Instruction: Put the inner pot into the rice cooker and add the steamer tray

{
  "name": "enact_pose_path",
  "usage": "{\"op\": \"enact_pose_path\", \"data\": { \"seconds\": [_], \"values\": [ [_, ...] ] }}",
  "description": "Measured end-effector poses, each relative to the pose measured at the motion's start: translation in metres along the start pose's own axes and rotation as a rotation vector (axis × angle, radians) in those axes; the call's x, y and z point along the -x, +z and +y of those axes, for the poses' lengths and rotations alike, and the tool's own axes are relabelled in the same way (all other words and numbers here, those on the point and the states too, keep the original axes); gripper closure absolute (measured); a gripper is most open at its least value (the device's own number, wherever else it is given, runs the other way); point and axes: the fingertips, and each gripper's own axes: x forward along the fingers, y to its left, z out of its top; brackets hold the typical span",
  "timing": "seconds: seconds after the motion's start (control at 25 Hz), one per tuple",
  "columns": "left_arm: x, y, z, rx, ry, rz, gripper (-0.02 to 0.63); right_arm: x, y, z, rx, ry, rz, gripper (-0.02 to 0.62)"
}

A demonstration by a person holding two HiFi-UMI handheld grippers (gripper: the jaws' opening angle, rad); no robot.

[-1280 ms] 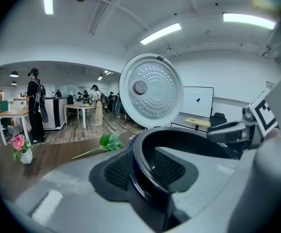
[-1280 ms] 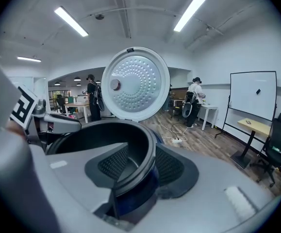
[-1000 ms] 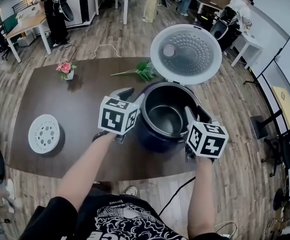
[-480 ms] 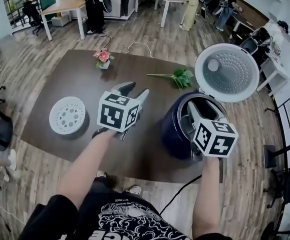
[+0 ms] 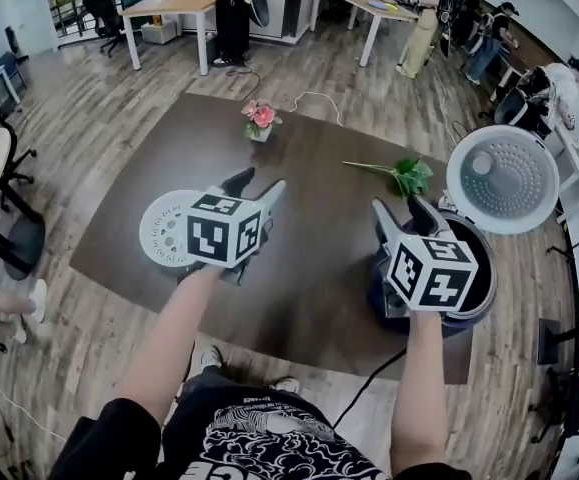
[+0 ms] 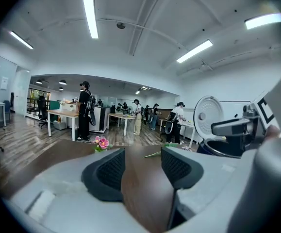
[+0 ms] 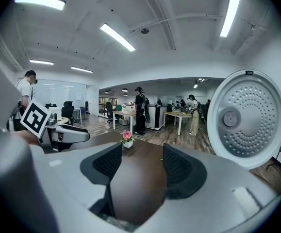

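Wood floor lies all round a dark brown table. Closest to the person are two tools, held over the near half of the table. The left tool has its jaws partly apart and holds nothing; only bare table shows between them. The right tool is the same, partly apart and with nothing in it. Both pairs of jaws have just been opening.

Just beside the left tool, near the left edge of the table, lies the white steamer tray, flat and not touched. The rice cooker stands at the near right corner with its lid up. The right tool covers most of it, so the inner pot cannot be seen now.

A second ago both tools were close at the cooker's rim, one on each side, and a shiny pot sat inside. Now they have swung left, away from it. So the pot step looks done, and the tray looks like the next thing to pick up.

Farther off, a green sprig lies toward the far right corner, and a pink flower stands at the far edge.
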Motion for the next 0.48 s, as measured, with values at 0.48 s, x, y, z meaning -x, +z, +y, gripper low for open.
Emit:
{"op": "enact_pose_path", "data": {
  "seconds": [0.48],
  "values": [
    [0.078, -0.011, 0.135, 0.054, 0.072, 0.015, 0.334, -0.075, -0.012, 0.157, -0.014, 0.158, 0.055, 0.323]
  ]
}}
